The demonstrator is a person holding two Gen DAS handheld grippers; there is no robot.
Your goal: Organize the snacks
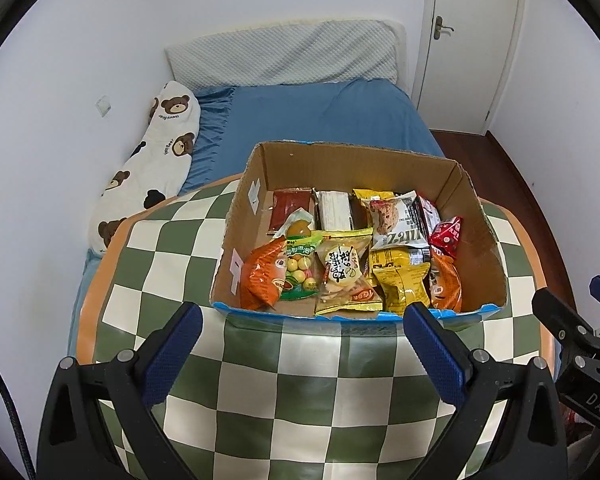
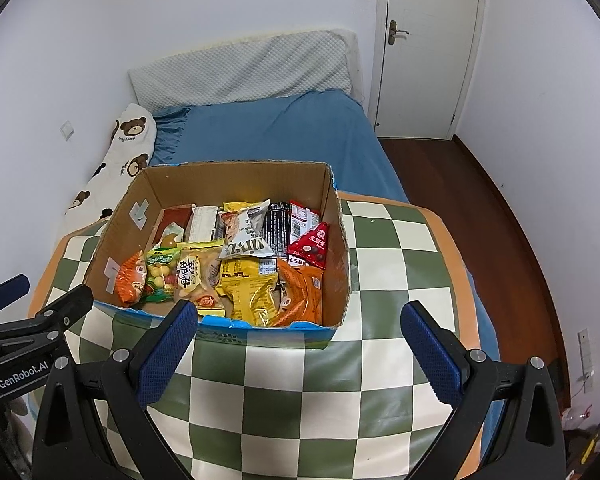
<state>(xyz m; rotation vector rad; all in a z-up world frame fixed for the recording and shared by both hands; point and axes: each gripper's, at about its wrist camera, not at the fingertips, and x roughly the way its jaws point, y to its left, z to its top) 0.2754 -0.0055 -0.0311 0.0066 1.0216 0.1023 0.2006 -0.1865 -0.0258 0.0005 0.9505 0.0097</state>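
The cardboard box (image 1: pixel 480 240) sits on the checkered bench (image 1: pixel 300 380), its far wall near the bench's far edge by the blue bed (image 1: pixel 320 116), with bare checkered cloth in front and to its right. Both the left tool (image 1: pixel 302 320) and right tool (image 2: pixel 300 316) hover spread wide and empty just short of the box's near rim. Snack packets (image 2: pixel 256 248) in orange, yellow, green, red and white crowd the box floor.

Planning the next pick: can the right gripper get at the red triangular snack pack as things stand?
Probably yes. The right gripper is open and empty, the cardboard box is open-topped, and the red triangular snack pack lies on top near its right wall, uncovered.
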